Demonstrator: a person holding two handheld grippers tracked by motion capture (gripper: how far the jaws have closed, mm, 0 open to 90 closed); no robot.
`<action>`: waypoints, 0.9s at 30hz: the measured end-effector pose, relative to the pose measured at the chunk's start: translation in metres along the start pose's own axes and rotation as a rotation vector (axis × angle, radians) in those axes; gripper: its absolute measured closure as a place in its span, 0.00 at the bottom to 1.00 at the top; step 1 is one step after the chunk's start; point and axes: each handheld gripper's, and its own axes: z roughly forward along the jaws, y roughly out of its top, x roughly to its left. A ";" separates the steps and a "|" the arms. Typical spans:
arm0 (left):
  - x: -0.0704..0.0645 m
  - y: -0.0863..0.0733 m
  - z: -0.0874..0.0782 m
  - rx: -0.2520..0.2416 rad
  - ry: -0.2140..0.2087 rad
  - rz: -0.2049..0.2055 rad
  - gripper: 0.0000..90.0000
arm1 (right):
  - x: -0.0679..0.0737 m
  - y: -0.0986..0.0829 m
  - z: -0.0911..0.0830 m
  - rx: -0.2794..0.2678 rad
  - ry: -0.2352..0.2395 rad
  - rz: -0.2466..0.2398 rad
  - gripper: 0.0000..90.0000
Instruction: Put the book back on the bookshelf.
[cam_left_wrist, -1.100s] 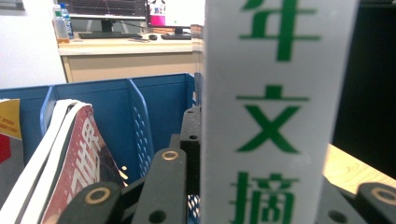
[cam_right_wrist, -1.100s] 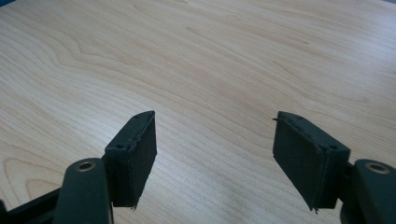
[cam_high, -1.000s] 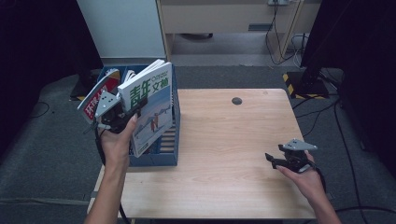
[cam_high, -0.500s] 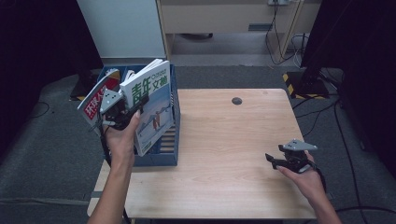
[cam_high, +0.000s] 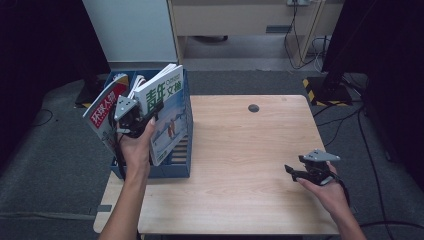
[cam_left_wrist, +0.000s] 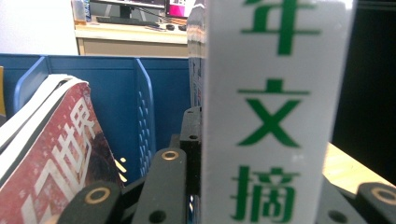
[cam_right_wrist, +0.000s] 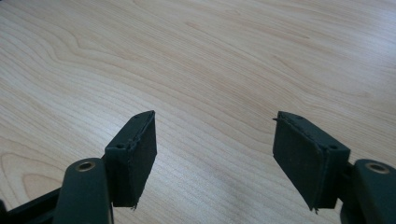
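The left gripper (cam_high: 150, 114) was closed on the edge of a white and blue magazine (cam_high: 167, 117) with green letters, and it held this magazine up at the blue file box (cam_high: 172, 171) that stood at the left end of the wooden table (cam_high: 240, 165). In the left gripper view the magazine's spine (cam_left_wrist: 273, 112) stood between the two jaws, very close to the camera, so the grip looked narrow and near the edge. Just beside it, on the left, a red magazine (cam_high: 102, 117) leaned outward, over the side of the box.

The right gripper (cam_high: 306, 171) rested low at the right part of the table, well apart from the box. Its jaws stood wide open with nothing between them, only bare wood.

I judged that the magazine was being lifted out of the box, or set into it; I could not tell which. The risk, as I saw it, was the thin grip: a heavy, soft magazine held at one edge could bend, turn, and slip from the jaws. It could also rub against the red magazine and push it out, or drag the light box along the table, because the other gripper was not holding the box.
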 end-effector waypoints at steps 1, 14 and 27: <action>0.000 0.000 0.001 -0.003 0.001 -0.002 0.82 | 0.000 0.000 0.000 0.000 0.000 -0.001 0.34; -0.003 -0.006 0.012 -0.049 0.028 -0.011 0.82 | -0.001 -0.002 0.000 0.007 0.000 0.004 0.34; -0.004 -0.017 0.021 -0.072 0.033 -0.023 0.82 | -0.002 -0.004 0.001 0.014 0.001 0.007 0.34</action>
